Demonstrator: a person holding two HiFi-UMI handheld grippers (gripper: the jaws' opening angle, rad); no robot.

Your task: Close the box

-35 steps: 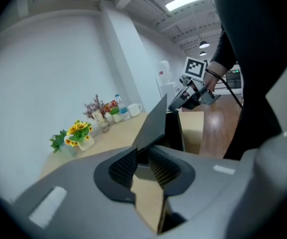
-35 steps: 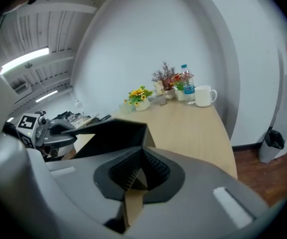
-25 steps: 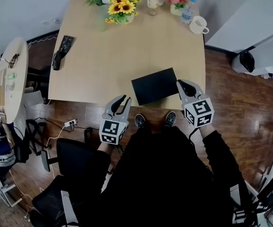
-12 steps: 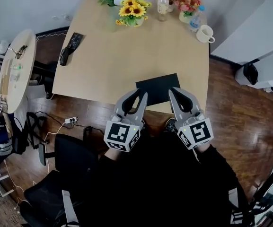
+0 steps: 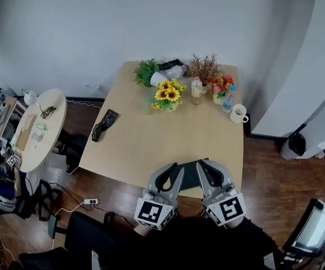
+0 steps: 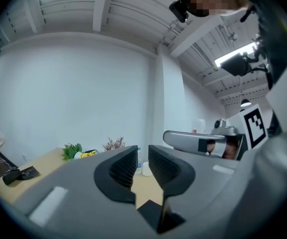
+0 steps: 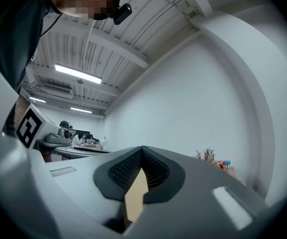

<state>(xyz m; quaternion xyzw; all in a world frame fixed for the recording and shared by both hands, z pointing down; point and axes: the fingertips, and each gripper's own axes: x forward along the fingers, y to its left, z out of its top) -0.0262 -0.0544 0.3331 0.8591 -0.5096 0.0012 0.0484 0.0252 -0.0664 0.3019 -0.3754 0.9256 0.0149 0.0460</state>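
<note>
While you hold both grippers side by side above the near edge of the table (image 5: 139, 145), the black box (image 5: 189, 173) lies flat on that edge, towards the near right corner. It shows only in the gap between the two tools, which cover its ends. Your left gripper (image 5: 172, 170) has its jaws drawn almost together, with only a thin slit between the ribbed pads (image 6: 125, 167) and nothing in it. Your right gripper (image 5: 206, 170) has its jaws fully together, pad against pad, empty. Neither tool touches the box. Along the far edge stand sunflowers (image 5: 168, 94), a clear bottle (image 5: 196, 89) and a white mug (image 5: 238, 114). A dark handset (image 5: 104, 125) lies at the left edge.
</note>
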